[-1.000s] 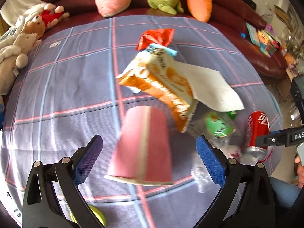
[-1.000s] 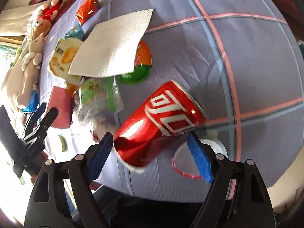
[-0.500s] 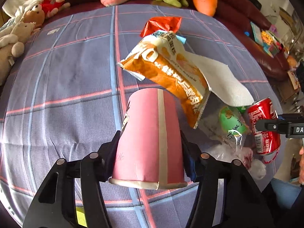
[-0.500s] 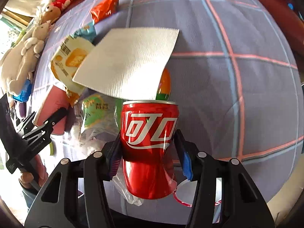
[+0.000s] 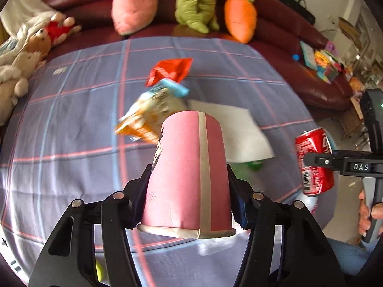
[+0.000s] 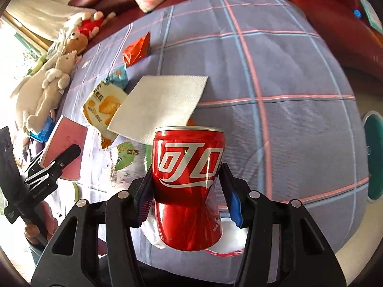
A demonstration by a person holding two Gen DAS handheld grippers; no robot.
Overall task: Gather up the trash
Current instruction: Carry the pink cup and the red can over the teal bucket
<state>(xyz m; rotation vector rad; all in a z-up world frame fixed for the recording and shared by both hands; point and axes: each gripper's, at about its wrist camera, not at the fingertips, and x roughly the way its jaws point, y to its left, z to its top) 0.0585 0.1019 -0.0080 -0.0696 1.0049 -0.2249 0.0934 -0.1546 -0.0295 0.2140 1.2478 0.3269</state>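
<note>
Pink cup [image 5: 189, 172] clamped in left claw [image 5: 189, 191] | right claw [image 6: 189, 189] grips red can [image 6: 189, 181] | napkin [image 6: 160, 107], wrappers [image 6: 103, 105] beyond

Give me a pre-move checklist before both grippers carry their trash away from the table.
1. Left gripper shut on the pink paper cup: ok.
2. Right gripper shut on the red soda can: ok; the can is dented at the grip.
3. Cup held inverted, rim toward the camera: ok.
4. Both items lifted clear of the table: cannot tell.
5. Bin or bag to drop them in: cannot tell, none in view.
6. Trash left on the tablecloth: not ok; white napkin, orange snack bag and red wrapper remain.
</note>
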